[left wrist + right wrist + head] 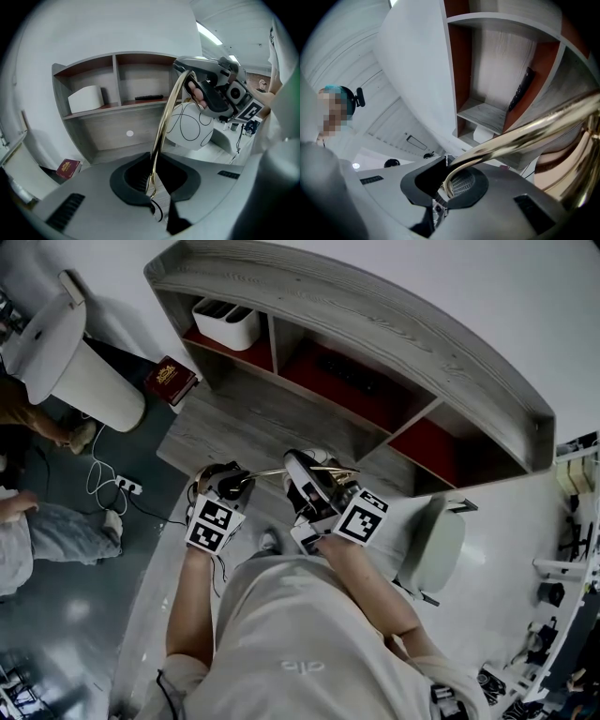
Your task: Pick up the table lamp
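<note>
The table lamp has a curved brass stem [164, 126] and a white globe shade [190, 126] with thin black lines drawn on it. My left gripper [152, 187] is shut on the lower part of the stem. The right gripper [449, 185] is shut on the brass tube [525, 133] higher up, where it bends; the left gripper view shows it there [206, 91], just above the shade. In the head view both grippers, left [230, 486] and right [309, 479], are close together over the grey desk, with the stem [272, 472] between them. The lamp's base is hidden.
A grey wooden shelf unit [375, 315] with red back panels stands ahead. It holds a white box [225, 322] and a black flat object [352, 371]. A red book [170, 379], a power strip [127, 487] and a seated person's legs [47, 526] are at the left. A pale chair [431, 545] stands at the right.
</note>
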Demonstrator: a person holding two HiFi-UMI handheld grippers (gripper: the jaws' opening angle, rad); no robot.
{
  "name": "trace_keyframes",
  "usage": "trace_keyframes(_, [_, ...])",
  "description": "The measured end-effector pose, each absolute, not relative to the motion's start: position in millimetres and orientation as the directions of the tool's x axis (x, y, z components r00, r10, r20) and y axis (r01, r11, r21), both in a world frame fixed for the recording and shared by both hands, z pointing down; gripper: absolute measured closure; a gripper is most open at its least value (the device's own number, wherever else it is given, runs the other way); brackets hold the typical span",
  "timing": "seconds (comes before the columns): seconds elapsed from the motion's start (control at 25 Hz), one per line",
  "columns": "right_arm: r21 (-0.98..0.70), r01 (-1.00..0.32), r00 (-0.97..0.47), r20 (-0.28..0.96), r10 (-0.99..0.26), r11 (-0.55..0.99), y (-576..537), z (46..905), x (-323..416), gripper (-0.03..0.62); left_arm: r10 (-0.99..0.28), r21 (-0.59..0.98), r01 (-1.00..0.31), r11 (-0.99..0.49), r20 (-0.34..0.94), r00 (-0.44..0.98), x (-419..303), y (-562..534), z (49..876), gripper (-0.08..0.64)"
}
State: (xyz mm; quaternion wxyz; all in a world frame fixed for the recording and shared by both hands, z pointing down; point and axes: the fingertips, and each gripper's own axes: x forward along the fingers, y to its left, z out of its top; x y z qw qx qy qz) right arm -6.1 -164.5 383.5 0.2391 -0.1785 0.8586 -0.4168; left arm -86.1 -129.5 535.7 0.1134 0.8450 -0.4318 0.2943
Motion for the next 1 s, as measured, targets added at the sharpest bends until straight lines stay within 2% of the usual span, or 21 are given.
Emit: trace_keyframes(1.0, [-0.773,-0.16,-0.834,-0.227,-0.503,0.614,-153,387,-1,0.554,-0.64,-0.04,-0.787,-0.616,0.607,0.471,-77,-121,543,0.511])
